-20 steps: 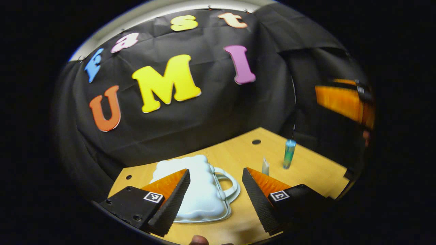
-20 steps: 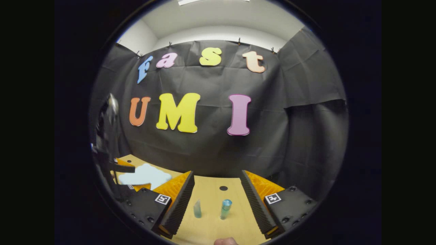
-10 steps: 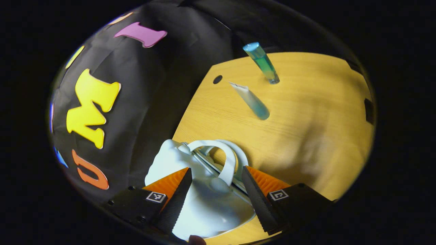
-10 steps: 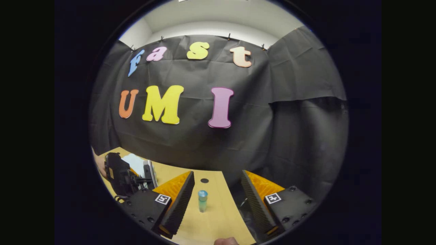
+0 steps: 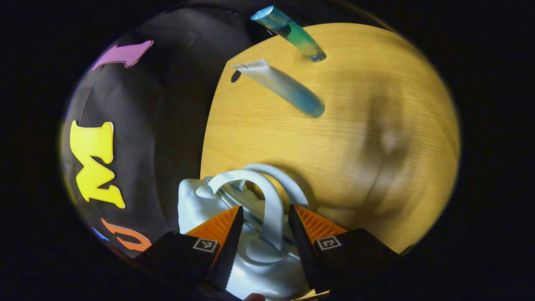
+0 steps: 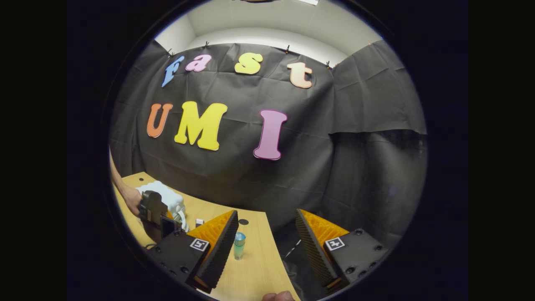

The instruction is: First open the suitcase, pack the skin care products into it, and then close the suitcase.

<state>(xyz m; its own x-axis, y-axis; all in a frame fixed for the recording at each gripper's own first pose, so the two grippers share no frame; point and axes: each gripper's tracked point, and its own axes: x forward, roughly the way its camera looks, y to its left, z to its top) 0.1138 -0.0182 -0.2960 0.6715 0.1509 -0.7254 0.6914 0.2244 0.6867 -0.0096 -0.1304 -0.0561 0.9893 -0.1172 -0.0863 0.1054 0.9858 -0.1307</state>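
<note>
Booth: black cloth wall behind a pale wooden table, a small dark hole in the tabletop near the back edge
Suitcase: my target, a small white case with bumpy cloud-like edges, lying flat and shut at the table's left back corner by the cloth; its white carry handles arch up from the edge that faces me
Left gripper: I hold it low over the suitcase, fingers apart with one handle loop standing in the gap between them; neither finger presses on it, though I cannot tell whether one brushes it
Left gripper, from the right gripper view: my hand holds it at the suitcase, far left
Skin care tube: pale with a blue cap end, out on the bare table, well apart from the suitcase
Skin care bottle: green-blue with a blue cap, standing upright beyond the tube, near the hole
Right gripper: fingers spread wide, nothing between them, held above the table's right edge with the bottle just past its left finger
</note>
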